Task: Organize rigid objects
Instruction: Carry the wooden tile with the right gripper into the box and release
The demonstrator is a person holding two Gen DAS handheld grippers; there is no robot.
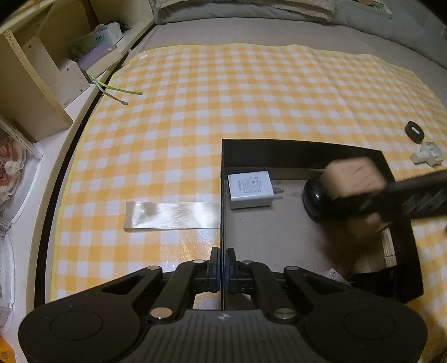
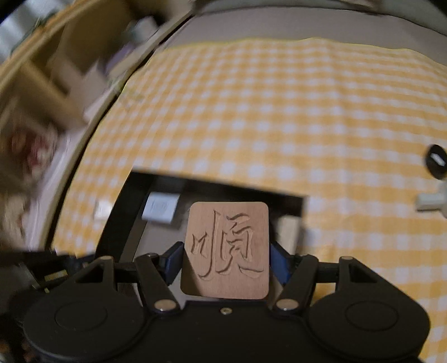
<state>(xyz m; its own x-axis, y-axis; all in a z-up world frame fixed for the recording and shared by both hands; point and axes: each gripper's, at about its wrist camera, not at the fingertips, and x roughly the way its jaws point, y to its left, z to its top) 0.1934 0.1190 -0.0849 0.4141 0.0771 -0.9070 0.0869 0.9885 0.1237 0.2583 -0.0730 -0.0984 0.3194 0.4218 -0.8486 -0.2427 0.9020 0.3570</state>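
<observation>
A black box (image 1: 301,149) lies on the yellow checked cloth. My left gripper (image 1: 223,269) is shut on the box's left wall near its front corner. Inside the box lie a white charger (image 1: 248,190) and a black rounded object (image 1: 317,202). My right gripper (image 2: 226,257) is shut on a wooden block (image 2: 227,251) carved with a character and holds it above the box (image 2: 125,212). In the left wrist view the block (image 1: 352,177) hangs blurred over the box's right part. The charger (image 2: 160,209) shows blurred in the right wrist view.
A small black round object (image 1: 415,131) and a white plastic piece (image 1: 427,153) lie on the cloth right of the box. A strip of clear tape (image 1: 170,215) lies left of the box. Wooden shelves (image 1: 36,83) stand at the far left. A grey bed (image 1: 251,25) lies beyond.
</observation>
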